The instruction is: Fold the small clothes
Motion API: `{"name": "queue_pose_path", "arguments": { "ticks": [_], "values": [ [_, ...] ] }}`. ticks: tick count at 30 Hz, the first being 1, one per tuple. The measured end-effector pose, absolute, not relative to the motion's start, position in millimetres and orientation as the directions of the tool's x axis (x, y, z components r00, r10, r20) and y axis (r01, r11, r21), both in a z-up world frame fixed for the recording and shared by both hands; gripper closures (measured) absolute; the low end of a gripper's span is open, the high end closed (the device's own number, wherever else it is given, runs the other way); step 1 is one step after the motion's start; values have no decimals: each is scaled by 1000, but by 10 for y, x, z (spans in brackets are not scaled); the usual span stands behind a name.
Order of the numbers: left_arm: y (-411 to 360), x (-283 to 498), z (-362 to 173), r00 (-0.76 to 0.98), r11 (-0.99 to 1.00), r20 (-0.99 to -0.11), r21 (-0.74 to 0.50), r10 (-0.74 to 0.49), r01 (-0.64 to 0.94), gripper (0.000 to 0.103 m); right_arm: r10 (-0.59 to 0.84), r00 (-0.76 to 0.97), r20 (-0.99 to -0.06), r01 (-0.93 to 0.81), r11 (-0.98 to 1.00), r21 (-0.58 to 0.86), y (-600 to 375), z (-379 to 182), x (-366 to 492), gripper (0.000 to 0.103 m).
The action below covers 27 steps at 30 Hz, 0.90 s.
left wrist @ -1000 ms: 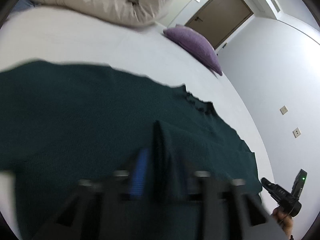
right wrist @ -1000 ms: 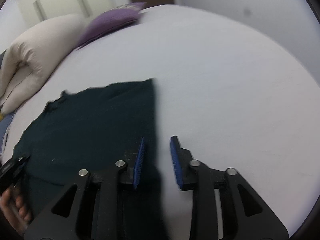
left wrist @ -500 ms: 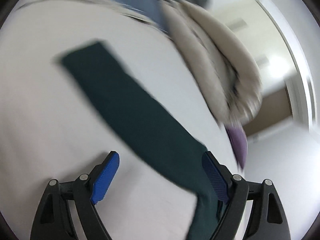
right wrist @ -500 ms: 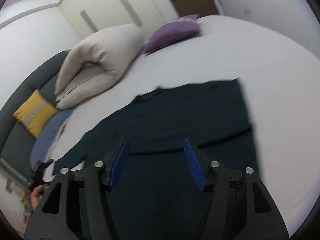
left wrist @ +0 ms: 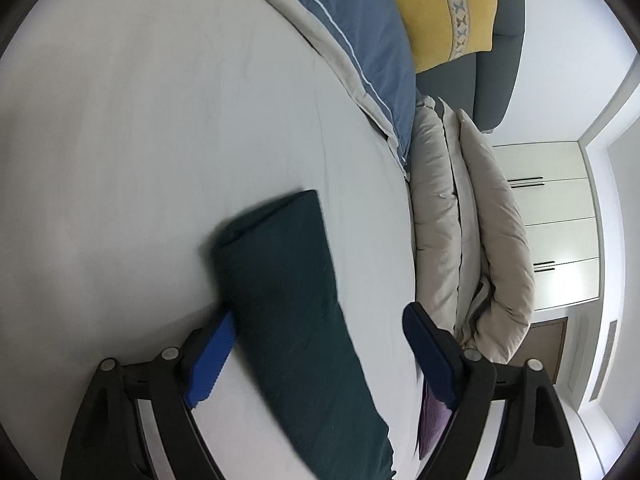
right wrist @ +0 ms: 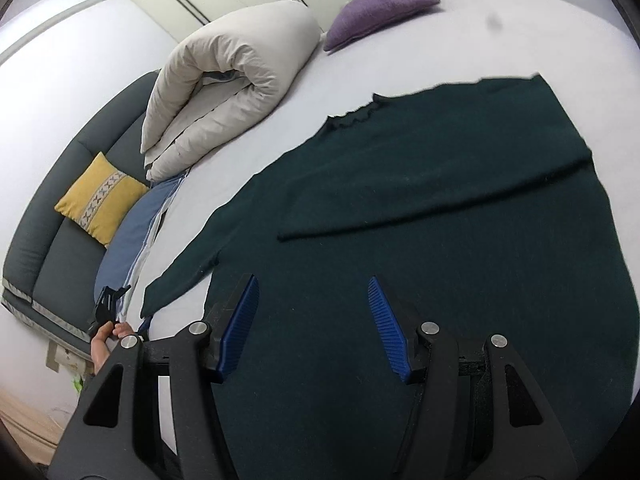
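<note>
Both pairs of blue ribbed fingers stand apart now. On our left gripper (left wrist: 316,356) they have just been closing a little, with the outstretched sleeve (left wrist: 288,280) of the dark green knitted sweater (right wrist: 460,240) lying between them, not yet pinched. 1 second ago those fingers were down on the sweater's body; since then the gripper has swung out to the sleeve end and rolled over. Our right gripper (right wrist: 314,328) has let go and opened; it hovers above the sweater's lower body with nothing between its fingers.

We judge that 1 sleeve is already folded across the chest, so the other sleeve comes next.

The sweater lies flat on the pale grey bed sheet (right wrist: 480,32), soft and limp, its collar edge frilled. Beyond its collar sit a rolled beige duvet (right wrist: 224,92) and a purple cushion (right wrist: 380,4), both plump.
</note>
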<state>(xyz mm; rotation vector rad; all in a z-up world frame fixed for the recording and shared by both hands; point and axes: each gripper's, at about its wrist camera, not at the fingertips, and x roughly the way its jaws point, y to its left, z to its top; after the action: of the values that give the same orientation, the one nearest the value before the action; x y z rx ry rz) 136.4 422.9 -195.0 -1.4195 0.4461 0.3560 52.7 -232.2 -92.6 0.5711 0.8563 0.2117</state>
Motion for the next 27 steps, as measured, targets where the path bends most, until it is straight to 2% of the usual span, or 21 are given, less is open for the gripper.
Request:
{"name": "queue_pose_path", "arguments": {
  "ticks": [1,2,3,4,8,12,16,19,22,27],
  "values": [
    [4227,1428,-1949,866,133,-497,-862,-44,-488,49,398,646,-651,53,828,558,-2364,-937,513,48],
    [4220,1506,-1971,864,142,-496,-865,-86,-482,79,400,649,-647,57,823,565,-2392,-959,481,48],
    [4195,1537,-1997,856,147,-504,-861,-116,-487,88,402,651,-644,59,819,571,-2449,-966,494,48],
    [4153,1554,-1989,845,161,-521,-850,-119,-501,92,403,653,-641,63,814,577,-2504,-976,509,48],
    [3893,1604,-1722,840,290,-534,-822,-95,-489,95,400,672,-623,89,792,604,-2732,-1043,420,48],
    [3211,1881,-1168,828,581,-544,-720,-134,-379,95,386,690,-613,123,772,624,-2963,-1115,333,48],
    [2062,2154,-635,807,869,-569,-468,-159,-160,94,365,713,-599,164,744,648,-3224,-1191,160,48],
    [1027,2240,-436,791,970,-587,-240,-173,34,95,352,723,-594,189,726,661,-3394,-1256,48,47],
    [117,2216,-437,773,978,-602,-81,-201,191,95,335,733,-591,217,709,671,-3548,-1332,-58,47],
    [-1079,2013,-649,761,920,-612,135,-214,367,95,322,748,-581,242,682,690,-3739,-1428,-175,46]
  ]
}}
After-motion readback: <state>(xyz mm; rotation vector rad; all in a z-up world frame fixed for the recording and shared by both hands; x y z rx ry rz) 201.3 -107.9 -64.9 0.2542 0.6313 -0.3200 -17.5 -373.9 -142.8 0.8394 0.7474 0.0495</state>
